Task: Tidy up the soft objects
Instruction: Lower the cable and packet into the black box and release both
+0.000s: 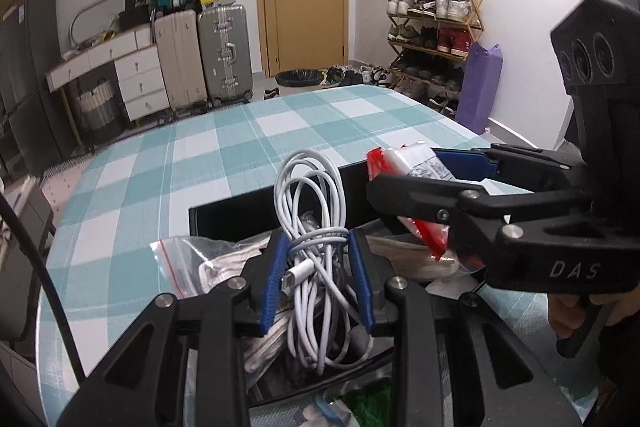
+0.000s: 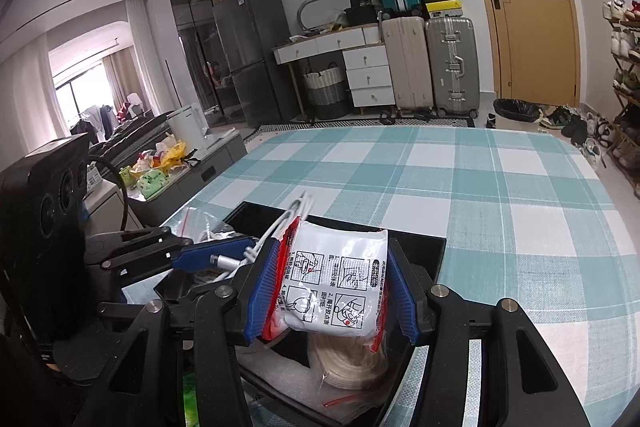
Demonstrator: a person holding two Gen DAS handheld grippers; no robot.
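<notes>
Soft objects are partly sorted, I judge: the black tray point(image 1: 224, 215) on the checked desk point(image 1: 160, 163) already holds a zip bag point(image 1: 188, 263) of pale cords and a cream coil point(image 2: 348, 363), while two items remain in my grip above it. My left claw point(image 1: 318, 279) is closed on the white cable bundle point(image 1: 316, 227); my right claw point(image 2: 330, 291) is clamped on the red-edged white packet point(image 2: 340, 291), both over the tray's near half. Only the right wrist view shows the packet's printed panels and the coil beneath; only the left shows the cable's plug and something green by the near edge.
</notes>
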